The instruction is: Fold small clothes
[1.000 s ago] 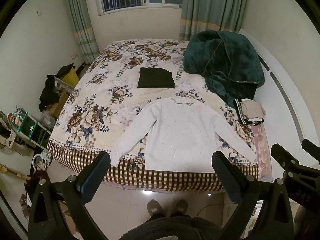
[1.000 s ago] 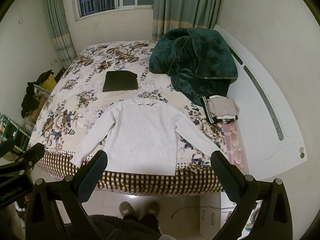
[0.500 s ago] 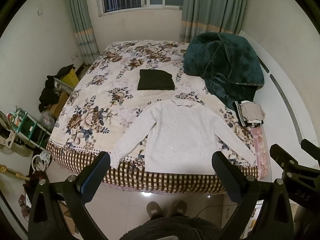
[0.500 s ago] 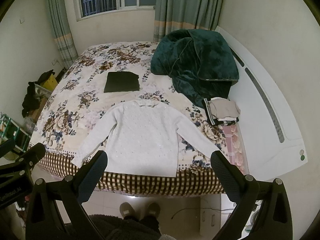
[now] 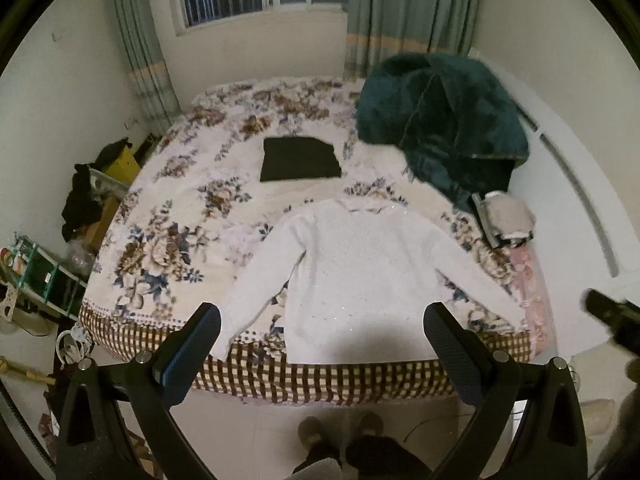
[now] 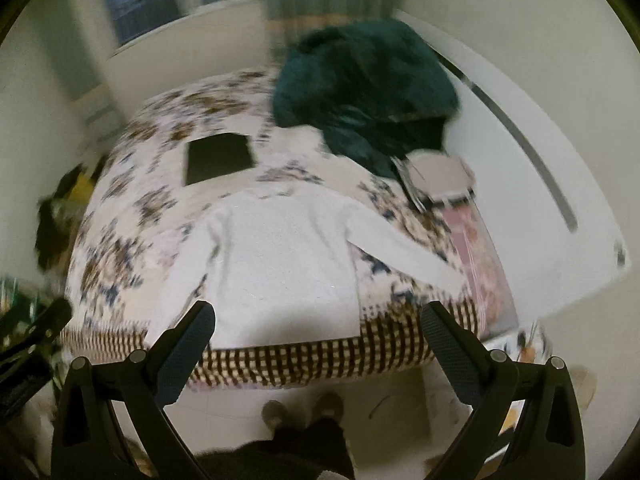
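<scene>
A white long-sleeved sweater (image 5: 360,276) lies flat, sleeves spread, at the near edge of the floral bed (image 5: 168,216); it also shows in the blurred right wrist view (image 6: 280,264). A folded dark garment (image 5: 300,159) lies farther back, also visible in the right wrist view (image 6: 218,156). My left gripper (image 5: 322,340) is open and empty, above the sweater's hem. My right gripper (image 6: 318,340) is open and empty, near the hem and right sleeve.
A dark green blanket (image 5: 440,120) is heaped at the back right of the bed. A small stack of folded clothes (image 5: 506,220) sits at the right edge. Clutter and a green rack (image 5: 40,276) stand on the floor at left. White headboard (image 5: 580,200) at right.
Both grippers have moved closer to the bed and the sweater. The right wrist view has swung and is now motion-blurred. Both grippers stay open.
</scene>
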The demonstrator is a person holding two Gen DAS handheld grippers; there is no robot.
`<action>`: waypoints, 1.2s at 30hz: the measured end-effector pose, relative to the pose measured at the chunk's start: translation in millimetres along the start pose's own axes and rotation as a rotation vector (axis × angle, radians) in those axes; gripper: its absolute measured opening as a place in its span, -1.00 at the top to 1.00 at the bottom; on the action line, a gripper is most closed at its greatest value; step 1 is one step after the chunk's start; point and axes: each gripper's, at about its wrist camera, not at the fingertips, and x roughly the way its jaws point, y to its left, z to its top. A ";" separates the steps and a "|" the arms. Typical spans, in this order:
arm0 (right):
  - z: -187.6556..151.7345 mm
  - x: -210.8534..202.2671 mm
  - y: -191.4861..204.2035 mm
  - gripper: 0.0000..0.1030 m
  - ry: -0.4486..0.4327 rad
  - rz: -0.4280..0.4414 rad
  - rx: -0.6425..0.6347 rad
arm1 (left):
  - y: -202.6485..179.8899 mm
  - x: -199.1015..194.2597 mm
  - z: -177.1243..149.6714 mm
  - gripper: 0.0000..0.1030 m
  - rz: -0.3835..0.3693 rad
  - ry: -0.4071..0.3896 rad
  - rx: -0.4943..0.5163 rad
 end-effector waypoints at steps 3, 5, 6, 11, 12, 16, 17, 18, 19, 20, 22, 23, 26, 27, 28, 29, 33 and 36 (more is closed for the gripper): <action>-1.9 60.2 -62.0 -1.00 0.043 -0.055 0.176 | -15.5 59.7 3.0 -1.00 0.036 0.086 0.022; -10.6 100.7 -105.4 -0.86 0.076 -0.075 0.282 | -26.3 95.4 2.7 -1.00 0.072 0.137 0.037; -15.5 125.2 -129.6 -0.55 0.103 -0.083 0.333 | -32.0 114.6 2.8 -1.00 0.085 0.156 0.041; -57.5 261.1 -254.5 -0.02 0.253 -0.100 0.652 | -57.4 201.1 1.2 -1.00 0.116 0.233 0.068; -68.7 293.3 -285.7 -0.03 0.284 -0.081 0.764 | -64.1 220.8 -0.2 -1.00 0.128 0.255 0.073; -114.6 418.8 -384.4 -0.09 0.323 0.001 1.134 | -82.9 300.8 -9.9 -1.00 0.152 0.354 0.042; -121.5 443.4 -398.5 -0.09 0.317 -0.008 1.182 | -86.1 318.9 -11.8 -1.00 0.159 0.374 0.035; -127.8 464.9 -410.0 -0.09 0.308 -0.017 1.218 | -88.8 338.0 -15.4 -1.00 0.162 0.393 0.024; -137.4 499.0 -428.9 -0.09 0.297 -0.021 1.268 | -89.8 352.8 -17.0 -1.00 0.168 0.413 0.011; -142.9 520.8 -436.2 -0.09 0.294 -0.028 1.299 | -90.1 370.9 -20.9 -1.00 0.174 0.433 -0.012; -155.0 567.8 -448.3 -0.09 0.292 -0.034 1.374 | -89.6 404.4 -26.7 -1.00 0.180 0.463 -0.063; -160.5 585.8 -452.3 -0.09 0.303 -0.037 1.412 | -90.9 418.2 -28.7 -1.00 0.184 0.473 -0.084; -175.5 615.5 -458.2 -0.16 0.194 0.007 1.579 | -87.0 455.3 -36.3 -1.00 0.192 0.500 -0.139; -176.9 614.5 -457.2 -0.18 0.133 0.000 1.616 | -84.7 465.6 -38.6 -1.00 0.190 0.506 -0.159; -176.7 611.0 -454.8 -0.08 0.057 -0.017 1.642 | -81.1 474.3 -40.8 -1.00 0.187 0.510 -0.176; -174.5 608.6 -452.9 0.10 0.004 -0.036 1.645 | -80.6 482.2 -41.7 -1.00 0.184 0.513 -0.191; -142.7 611.6 -444.0 0.85 -0.026 -0.129 1.525 | -60.6 498.2 -48.3 -1.00 0.178 0.505 -0.241; -92.1 604.4 -422.7 0.86 -0.034 -0.151 1.364 | -33.5 490.3 -50.8 -1.00 0.199 0.458 -0.262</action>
